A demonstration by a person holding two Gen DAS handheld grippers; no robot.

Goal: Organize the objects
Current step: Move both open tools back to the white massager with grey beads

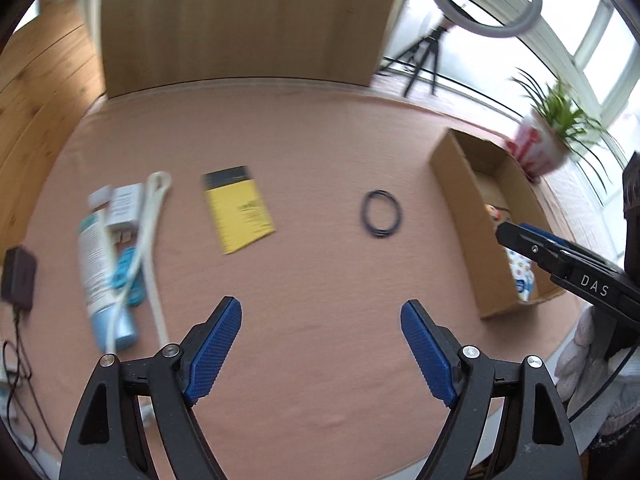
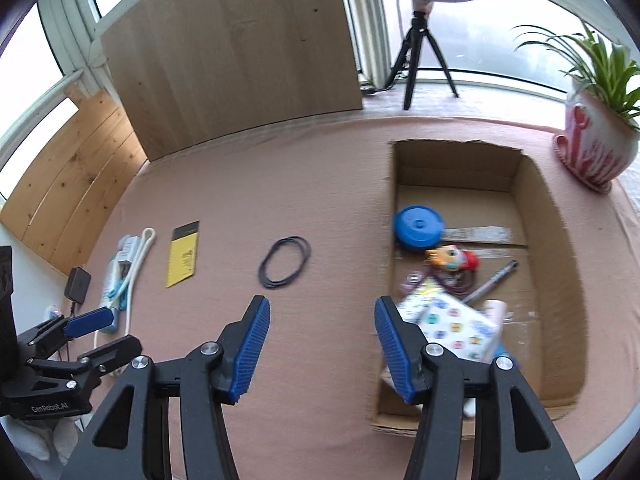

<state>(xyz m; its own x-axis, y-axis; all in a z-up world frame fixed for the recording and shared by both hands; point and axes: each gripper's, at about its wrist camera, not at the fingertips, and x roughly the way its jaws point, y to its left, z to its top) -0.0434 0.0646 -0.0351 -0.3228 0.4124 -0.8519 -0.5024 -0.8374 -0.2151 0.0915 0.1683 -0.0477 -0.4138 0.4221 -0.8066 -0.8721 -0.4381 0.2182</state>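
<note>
On the pink tablecloth lie a yellow-and-black booklet (image 1: 238,210) (image 2: 183,255), a coil of thin black rings (image 1: 381,214) (image 2: 285,262), and at the left a pale blue tube (image 1: 102,276) (image 2: 110,284) with a white cord (image 1: 154,240) (image 2: 136,264) and small white box over it. A cardboard box (image 1: 460,216) (image 2: 544,240) at the right holds a blue lid (image 2: 419,227), a colourful toy, a pen and a patterned packet (image 2: 452,322). My left gripper (image 1: 322,312) is open above bare cloth. My right gripper (image 2: 322,308) is open, its right finger over the box's near left wall.
A potted plant in a red-and-white pot (image 2: 596,148) (image 1: 540,148) stands beyond the box. A wooden panel (image 2: 236,52) leans at the table's back, with a ring light on a tripod (image 2: 420,52) behind. A black adapter with cables (image 1: 18,278) (image 2: 78,284) lies at the far left edge.
</note>
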